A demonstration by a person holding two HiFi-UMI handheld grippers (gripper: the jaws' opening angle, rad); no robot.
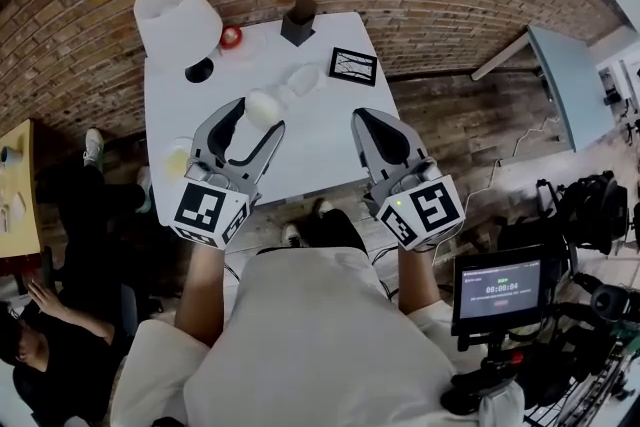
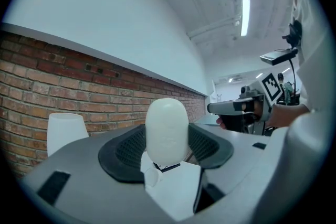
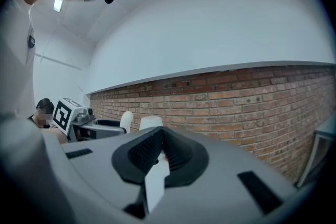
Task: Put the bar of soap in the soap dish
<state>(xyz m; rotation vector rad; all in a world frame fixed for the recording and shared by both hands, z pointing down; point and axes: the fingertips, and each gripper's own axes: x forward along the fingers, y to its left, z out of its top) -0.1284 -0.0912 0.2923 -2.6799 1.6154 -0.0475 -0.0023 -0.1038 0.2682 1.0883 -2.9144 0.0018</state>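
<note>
Left tool (image 1: 258,115) is clamped on the white bar of soap (image 1: 262,105)
The soap is held over the white tabletop (image 1: 320,150), pretty near the clear soap dish (image 1: 303,79). The right tool (image 1: 366,121) is pressed fully together, nothing gripped.

Light: we see even brightness; ceiling strip (image 2: 244,16) glows upper right.
Edges: we note fisheye bending, dark corners.

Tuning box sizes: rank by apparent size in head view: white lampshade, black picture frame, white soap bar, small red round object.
White lampshade
Black picture frame and white soap bar: alike, soap held nearer camera, unranked
Small red round object
</note>
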